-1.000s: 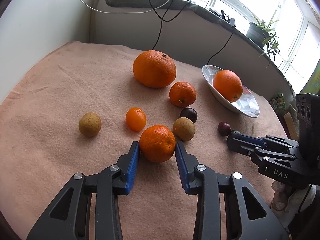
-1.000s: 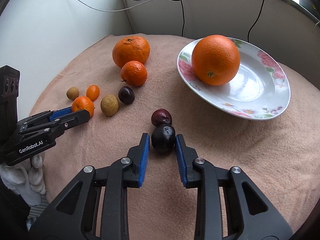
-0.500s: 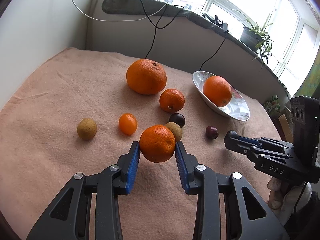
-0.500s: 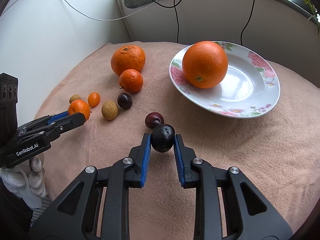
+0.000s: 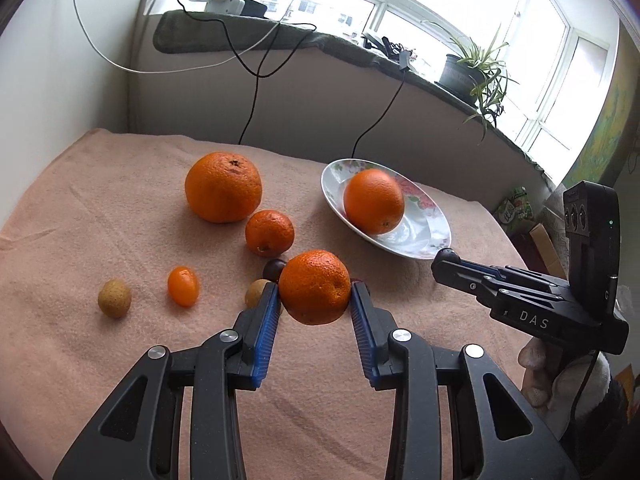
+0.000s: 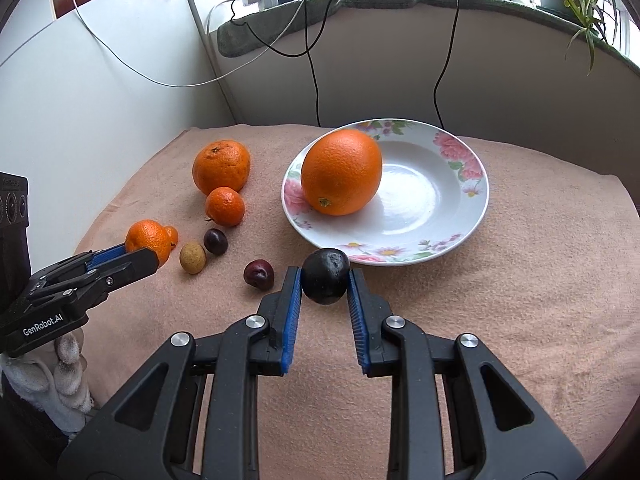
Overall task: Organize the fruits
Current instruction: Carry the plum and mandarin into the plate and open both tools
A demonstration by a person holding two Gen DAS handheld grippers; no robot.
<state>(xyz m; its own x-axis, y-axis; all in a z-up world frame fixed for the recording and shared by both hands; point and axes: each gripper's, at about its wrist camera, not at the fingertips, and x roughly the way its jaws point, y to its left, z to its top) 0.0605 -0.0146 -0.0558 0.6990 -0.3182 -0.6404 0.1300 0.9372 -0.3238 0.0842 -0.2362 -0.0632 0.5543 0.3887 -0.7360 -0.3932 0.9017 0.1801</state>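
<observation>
**Listener:** What were your two grippers holding?

**Operator:** My left gripper point(image 5: 315, 300) had its ribbed blue pads clamped on a small mandarin point(image 5: 314, 286) with pebbled, dimpled skin, held clear of the cloth. My right gripper point(image 6: 324, 280) was pinched tight on a dark plum point(image 6: 325, 276), matte and slightly wrinkled, just in front of the plate's near rim.

**Listener:** What did the surface feel like, by the look of it?

**Operator:** A fuzzy, peach-coloured blanket point(image 6: 500, 320) covered the table. On it lay a big, bumpy orange point(image 5: 223, 187), a smaller mandarin on the cloth point(image 5: 269, 233) just beside it, an oval kumquat point(image 5: 183, 286) with glossy skin, and a rough tan longan point(image 5: 114, 298). A second tan longan point(image 6: 192, 257), a dark cherry point(image 6: 215, 241) and a reddish cherry point(image 6: 259, 274) sat near my grippers.

**Listener:** Was anything in a container?

**Operator:** Yes. A shallow, glazed white plate point(image 6: 460, 160) with pink flowers printed round its rim held one smooth, large navel orange point(image 6: 341, 172), resting on its left side. The rest of the plate was bare.

**Listener:** Could you read any writing?

**Operator:** I read "GenRobot.AI" in white on the left gripper's black body, and "DAS" on the right one's.
</observation>
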